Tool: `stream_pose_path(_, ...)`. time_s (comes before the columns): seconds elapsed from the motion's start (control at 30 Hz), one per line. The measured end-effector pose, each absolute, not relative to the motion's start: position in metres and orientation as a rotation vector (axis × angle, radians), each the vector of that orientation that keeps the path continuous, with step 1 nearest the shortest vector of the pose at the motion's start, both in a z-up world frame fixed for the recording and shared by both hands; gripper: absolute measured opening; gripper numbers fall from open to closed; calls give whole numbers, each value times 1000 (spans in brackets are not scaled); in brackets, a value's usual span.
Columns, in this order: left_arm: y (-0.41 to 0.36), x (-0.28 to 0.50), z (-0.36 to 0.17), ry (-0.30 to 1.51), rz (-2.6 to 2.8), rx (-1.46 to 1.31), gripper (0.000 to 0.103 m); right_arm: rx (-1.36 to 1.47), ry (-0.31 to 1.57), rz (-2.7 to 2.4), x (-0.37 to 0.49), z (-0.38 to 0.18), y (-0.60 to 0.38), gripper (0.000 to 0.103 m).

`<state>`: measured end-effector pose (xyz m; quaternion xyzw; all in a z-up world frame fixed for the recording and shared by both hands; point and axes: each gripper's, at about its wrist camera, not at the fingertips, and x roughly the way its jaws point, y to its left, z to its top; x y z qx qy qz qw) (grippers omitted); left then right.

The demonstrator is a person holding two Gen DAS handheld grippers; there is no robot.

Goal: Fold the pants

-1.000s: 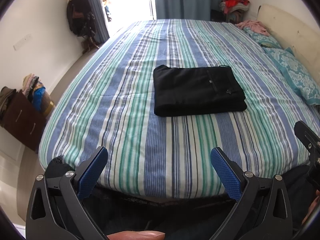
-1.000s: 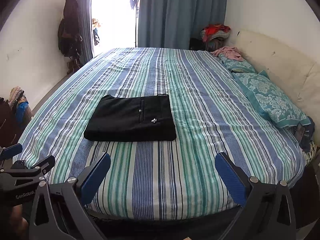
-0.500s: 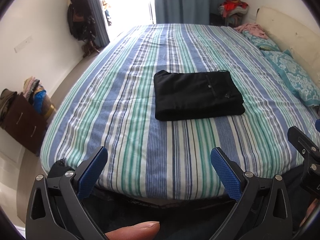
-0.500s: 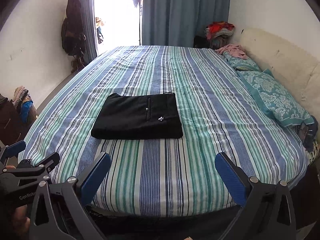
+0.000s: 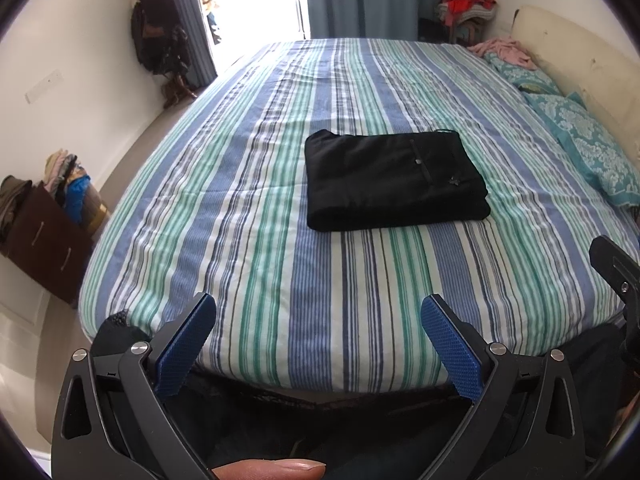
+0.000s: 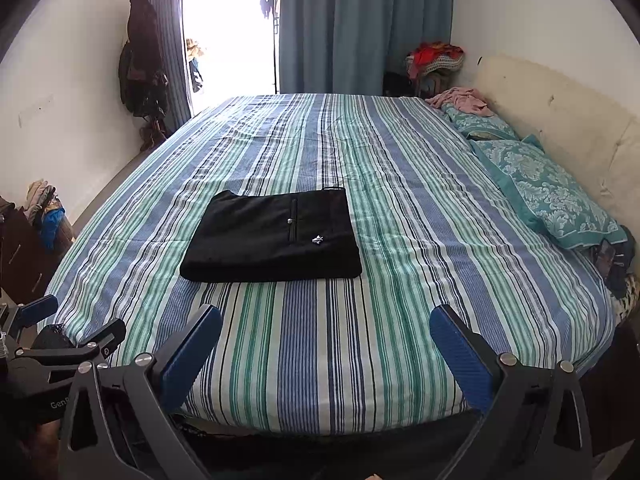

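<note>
- The left gripper (image 5: pixel 319 340) has its jaws spread wide with nothing between them; only striped sheet shows in the gap. It hangs at the near edge of the bed, well apart from the cloth, which suits a tool that has no more to grasp.
- The right gripper (image 6: pixel 326 350) is the same: jaws wide apart, empty, held off the near edge and level with its partner. From the right wrist view the left gripper sits just beside it on the left.
- The pants (image 5: pixel 394 180) lie well beyond both, near the middle of the bed (image 5: pixel 248 208), as a flat black rectangle, layers stacked, edges roughly square. A pocket slit and a small pale emblem face up. I judge the folding done: nothing trails loose.
- Placed mid-bed, the bundle has bare sheet on every side, so it is unlikely to slide off.
- A pillow (image 6: pixel 552 192) lies along the right side, apart from the pants.
</note>
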<state>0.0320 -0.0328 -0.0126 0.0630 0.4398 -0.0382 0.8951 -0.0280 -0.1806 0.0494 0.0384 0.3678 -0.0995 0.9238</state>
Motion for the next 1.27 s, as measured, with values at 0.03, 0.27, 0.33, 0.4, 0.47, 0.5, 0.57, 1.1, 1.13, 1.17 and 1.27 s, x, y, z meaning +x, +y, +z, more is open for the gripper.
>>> stream_pose_path(0.03,-32,32,-12,912,-79,129,102,74,752,-206,-28,50,-180,103)
stream_pose_path(0.27,-31,32,-14,917,-88,117,102,57,750,-216,-28,50,-178,103)
stream_pose_path(0.33,-31,32,-13,916,-88,119,102,57,750,-215,-28,50,-177,103)
stream_pose_path(0.4,-32,32,-13,916,-89,122,102,56,750,-215,-28,50,-177,103)
stream_pose_path(0.47,-32,32,-13,916,-91,124,102,52,750,-216,-28,50,-177,103)
stream_pose_path(0.5,-33,32,-13,916,-91,125,102,50,750,-217,-28,50,-176,103)
stream_pose_path(0.57,-34,31,-13,916,-93,127,102,48,750,-216,-28,49,-176,103)
stream_pose_path(1.1,-34,33,-12,910,-90,133,102,52,753,-219,-29,47,-179,103)
stream_pose_path(1.13,-32,33,-12,914,-94,124,102,50,753,-219,-29,47,-179,103)
stream_pose_path(1.17,-31,33,-12,914,-98,115,102,49,755,-219,-29,47,-179,103)
stream_pose_path(1.27,-30,32,-9,894,-102,111,102,49,757,-217,-29,47,-179,103)
